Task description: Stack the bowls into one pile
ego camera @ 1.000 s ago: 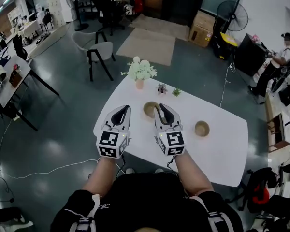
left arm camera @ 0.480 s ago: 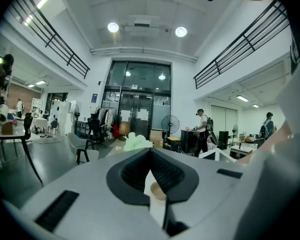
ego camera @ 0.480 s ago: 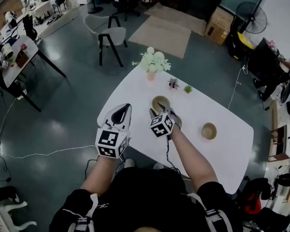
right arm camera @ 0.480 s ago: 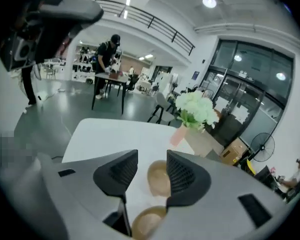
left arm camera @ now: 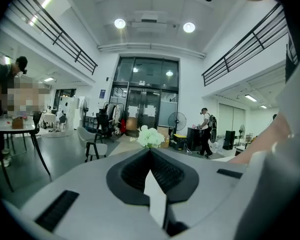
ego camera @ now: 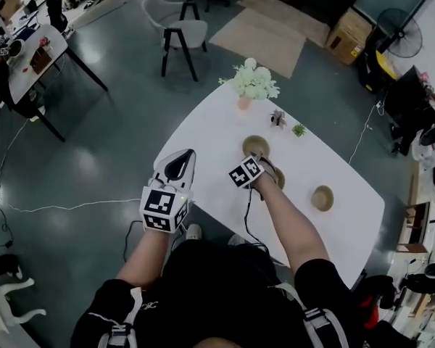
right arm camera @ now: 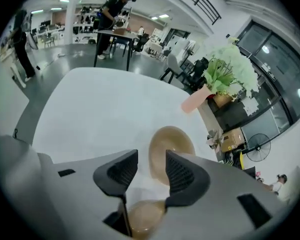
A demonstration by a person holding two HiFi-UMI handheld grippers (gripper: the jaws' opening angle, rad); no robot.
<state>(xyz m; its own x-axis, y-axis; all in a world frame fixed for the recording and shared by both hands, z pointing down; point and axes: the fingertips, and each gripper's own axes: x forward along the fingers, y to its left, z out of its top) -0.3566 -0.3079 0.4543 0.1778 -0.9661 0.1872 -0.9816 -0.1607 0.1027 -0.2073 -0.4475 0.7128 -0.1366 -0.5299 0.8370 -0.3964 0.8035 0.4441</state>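
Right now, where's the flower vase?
Head view: the flower vase stands at the white table's far edge, left of a small plant, beyond a bowl.

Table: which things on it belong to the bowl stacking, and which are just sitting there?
Part of the job: far bowl, middle bowl, right bowl.
Just sitting there: flowers, left plant, right plant.

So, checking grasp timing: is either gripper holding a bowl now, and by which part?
Nothing is held. The right gripper has just been opening; its jaws stand apart over a bowl, not pressing it. The left gripper is shut, empty.
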